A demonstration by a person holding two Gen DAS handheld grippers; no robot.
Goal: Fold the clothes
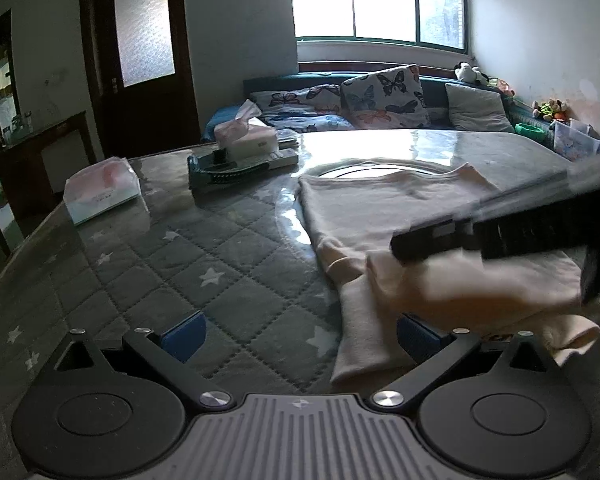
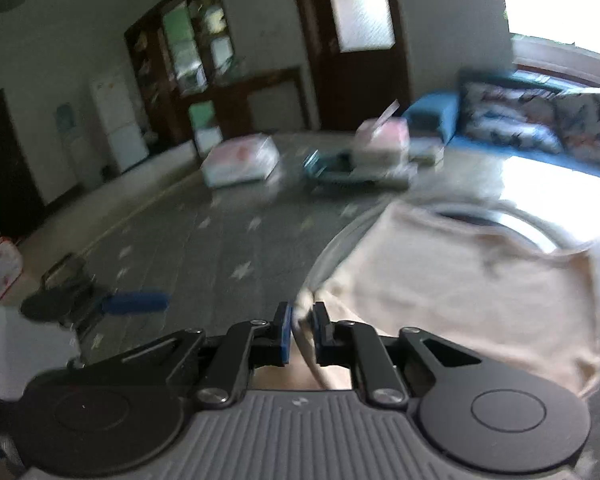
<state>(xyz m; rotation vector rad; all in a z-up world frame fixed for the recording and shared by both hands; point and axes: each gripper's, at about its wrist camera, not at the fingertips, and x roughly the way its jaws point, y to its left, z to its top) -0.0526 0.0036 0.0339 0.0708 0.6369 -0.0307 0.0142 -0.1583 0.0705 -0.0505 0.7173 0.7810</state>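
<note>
Left gripper (image 1: 298, 338) jaws wide apart, nothing between – cream garment (image 1: 400, 216) lies just right of it on quilted table cover (image 1: 204, 264). Right gripper (image 2: 302, 334) pinches fold of same garment between nearly closed pads. Far left – tissue box (image 1: 100, 196); tray (image 1: 236, 168) carrying tissue pack (image 1: 244, 136).

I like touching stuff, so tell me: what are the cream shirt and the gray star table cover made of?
The cream shirt looks like soft knit cotton or fleece: matte, with floppy folds and a ribbed cuff. The gray star table cover looks like quilted, padded fabric, judging by its stitched diamond lines. It seems to lie under a clear, shiny sheet, perhaps glass or plastic, because window light mirrors off it.
</note>
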